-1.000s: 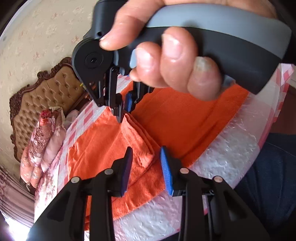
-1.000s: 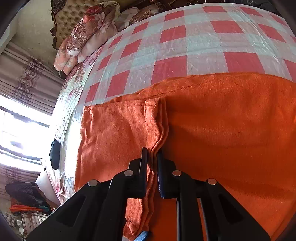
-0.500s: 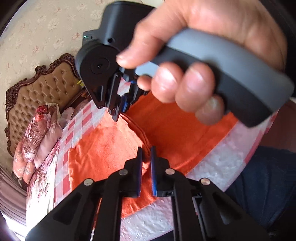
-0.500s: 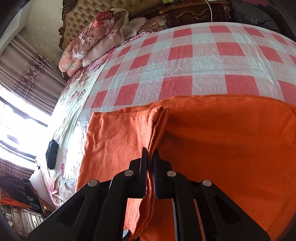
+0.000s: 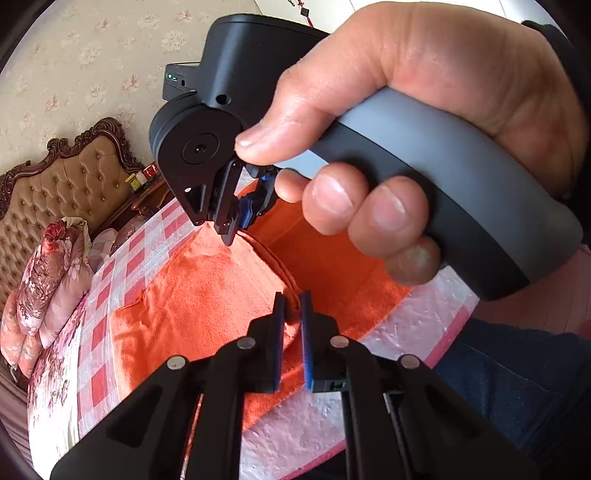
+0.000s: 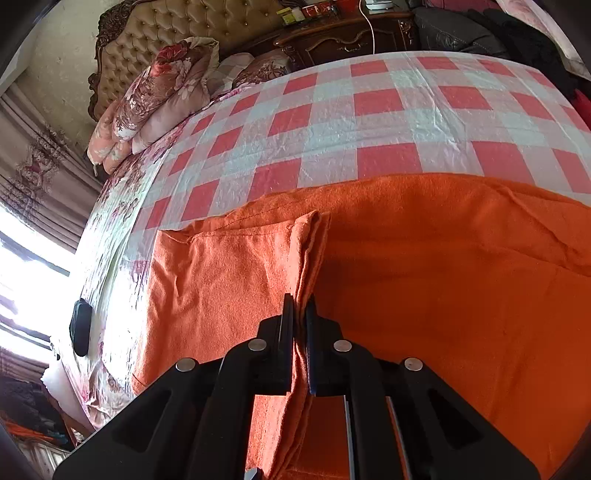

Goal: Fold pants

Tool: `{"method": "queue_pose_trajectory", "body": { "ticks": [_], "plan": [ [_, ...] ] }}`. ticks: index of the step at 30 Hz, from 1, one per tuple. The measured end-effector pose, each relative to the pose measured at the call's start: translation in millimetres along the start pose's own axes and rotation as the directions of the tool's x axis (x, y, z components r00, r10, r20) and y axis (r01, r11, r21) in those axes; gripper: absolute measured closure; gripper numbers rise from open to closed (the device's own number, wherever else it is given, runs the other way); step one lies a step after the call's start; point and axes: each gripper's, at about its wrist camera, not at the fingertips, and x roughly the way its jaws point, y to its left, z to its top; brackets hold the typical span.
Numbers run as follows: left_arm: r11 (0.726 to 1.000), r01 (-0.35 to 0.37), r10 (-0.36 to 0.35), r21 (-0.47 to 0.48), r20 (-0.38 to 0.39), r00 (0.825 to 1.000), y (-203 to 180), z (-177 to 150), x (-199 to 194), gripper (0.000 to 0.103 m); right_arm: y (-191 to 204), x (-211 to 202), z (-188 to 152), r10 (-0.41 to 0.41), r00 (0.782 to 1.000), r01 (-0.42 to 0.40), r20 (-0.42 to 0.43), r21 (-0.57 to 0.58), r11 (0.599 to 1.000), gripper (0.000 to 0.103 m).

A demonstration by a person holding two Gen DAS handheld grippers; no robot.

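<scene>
Orange pants (image 5: pixel 207 299) (image 6: pixel 443 280) lie spread on a red-and-white checked bed cover (image 6: pixel 332 122), with one end doubled over into a raised fold. My left gripper (image 5: pixel 291 306) is shut on the near end of that folded edge, cloth pinched between its blue pads. My right gripper (image 6: pixel 300 306) is shut on the same folded edge farther along and lifts it off the layer below. In the left wrist view the right gripper (image 5: pixel 236 229) shows from outside, held by a hand (image 5: pixel 406 140), its tips clamped on the fold's far end.
A tufted headboard (image 6: pixel 177 33) and a floral quilt roll (image 6: pixel 155 96) are at the head of the bed. A dark wooden cabinet (image 6: pixel 343 33) stands behind. A small black object (image 6: pixel 80 326) lies near the bed's left edge by the bright window. The person's dark trouser leg (image 5: pixel 517 369) is at the near edge.
The left gripper went from open around the fold to shut on it. The right gripper tightened on the cloth. Both have risen, and the folded edge now stands up off the bed.
</scene>
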Motion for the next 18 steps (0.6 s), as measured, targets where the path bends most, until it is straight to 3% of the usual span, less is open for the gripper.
{"method": "queue_pose_trajectory", "body": {
  "ticks": [10,11,13,15,17,18],
  "plan": [
    [0.998,0.054,-0.054,-0.026,-0.015,0.998,-3,0,13,0.094,-9,9,-4,-0.074,0.997,0.073,-0.018,-0.027,0.997,0.095],
    [0.998,0.060,-0.061,-0.030,-0.027,0.998,-4,-2,17,0.092,-10,13,-6,-0.084,0.996,0.084,-0.023,-0.028,0.996,0.095],
    [0.994,0.103,-0.105,-0.044,-0.024,0.994,-3,-3,18,0.071,-12,21,-11,-0.117,0.993,0.116,-0.015,-0.046,0.992,0.092],
    [0.989,0.127,-0.127,-0.074,0.003,0.992,3,-3,6,0.058,-6,19,-13,-0.146,0.989,0.146,0.002,-0.084,0.986,0.090],
    [0.984,0.117,-0.114,-0.137,0.025,0.993,22,-5,-10,0.055,-5,12,-13,-0.229,0.973,0.232,0.042,-0.092,0.968,0.057],
    [0.979,0.086,-0.080,-0.184,0.038,0.996,38,-9,-19,0.054,-5,5,-13,-0.264,0.961,0.271,0.078,-0.089,0.958,0.051]
  ]
}}
